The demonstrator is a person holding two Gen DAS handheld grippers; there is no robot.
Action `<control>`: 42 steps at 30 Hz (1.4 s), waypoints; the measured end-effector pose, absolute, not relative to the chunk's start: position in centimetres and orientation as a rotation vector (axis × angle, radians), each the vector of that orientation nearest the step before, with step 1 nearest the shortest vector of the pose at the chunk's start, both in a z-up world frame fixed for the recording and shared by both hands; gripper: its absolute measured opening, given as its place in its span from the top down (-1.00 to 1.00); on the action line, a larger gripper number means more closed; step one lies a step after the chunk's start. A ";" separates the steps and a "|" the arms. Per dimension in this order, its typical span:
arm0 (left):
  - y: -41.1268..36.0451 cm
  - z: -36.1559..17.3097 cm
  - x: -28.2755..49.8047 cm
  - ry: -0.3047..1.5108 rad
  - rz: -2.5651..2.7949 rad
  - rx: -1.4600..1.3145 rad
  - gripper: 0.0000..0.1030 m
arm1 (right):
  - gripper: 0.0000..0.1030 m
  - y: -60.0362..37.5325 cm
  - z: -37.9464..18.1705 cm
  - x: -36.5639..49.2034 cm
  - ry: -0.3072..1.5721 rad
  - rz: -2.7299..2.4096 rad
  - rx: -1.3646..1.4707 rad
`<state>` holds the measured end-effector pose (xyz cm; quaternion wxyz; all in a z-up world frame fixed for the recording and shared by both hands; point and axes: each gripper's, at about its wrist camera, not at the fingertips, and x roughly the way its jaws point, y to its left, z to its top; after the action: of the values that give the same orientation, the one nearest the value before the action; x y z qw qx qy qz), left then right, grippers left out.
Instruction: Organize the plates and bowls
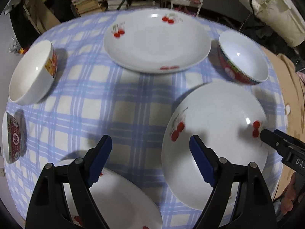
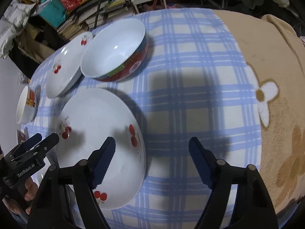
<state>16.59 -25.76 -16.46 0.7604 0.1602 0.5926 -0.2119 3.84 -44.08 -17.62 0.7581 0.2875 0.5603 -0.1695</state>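
Observation:
Three white cherry-print plates lie on the checked tablecloth: a far plate (image 1: pixel 157 42) (image 2: pixel 64 66), a right plate (image 1: pixel 215 141) (image 2: pixel 101 145) and a near plate (image 1: pixel 118 202) under my left gripper. A red-patterned bowl (image 1: pixel 242 57) (image 2: pixel 116 51) stands at the back right. A white bowl with a yellow-red band (image 1: pixel 32 72) (image 2: pixel 25 106) and a red bowl (image 1: pixel 13 137) stand at the left. My left gripper (image 1: pixel 150 152) (image 2: pixel 41 139) is open and empty above the cloth. My right gripper (image 2: pixel 152 152) is open and empty, its left finger over the right plate's edge; its tip shows in the left wrist view (image 1: pixel 266 135).
The blue-checked tablecloth (image 1: pixel 118 106) (image 2: pixel 190 87) covers a round table. A tan flowered blanket (image 2: pixel 276 95) lies at the right edge. Shelves of books and boxes (image 2: pixel 76 5) stand behind the table.

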 end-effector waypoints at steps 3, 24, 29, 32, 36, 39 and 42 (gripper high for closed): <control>-25.6 -17.2 16.7 1.334 -0.486 0.316 -0.60 | -0.50 -44.0 -17.9 3.9 1.231 -0.365 0.628; -28.7 -18.8 15.5 1.347 -0.608 0.510 0.65 | 0.62 -42.8 -18.7 4.7 1.296 -0.291 0.627; -28.9 -18.9 15.7 1.361 -0.610 0.517 0.65 | 0.72 -43.7 -18.5 3.9 1.259 -0.268 0.723; -28.5 -18.2 16.3 1.361 -0.595 0.495 0.65 | 0.74 -44.1 -17.9 3.4 1.220 -0.241 0.762; -27.6 -16.4 16.4 1.323 -0.625 0.508 0.65 | 0.74 -43.7 -16.8 3.3 1.190 -0.248 0.737; -27.2 -15.2 16.6 1.302 -0.634 0.509 0.65 | 0.74 -43.3 -16.7 3.6 1.172 -0.229 0.769; -26.1 -13.9 16.3 1.297 -0.638 0.493 0.65 | 0.74 -42.8 -16.1 3.8 1.156 -0.216 0.775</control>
<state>16.30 -26.14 -13.88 0.7225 0.2231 0.5873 -0.2888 3.83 -42.79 -16.13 0.7622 0.3562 0.5314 -0.0991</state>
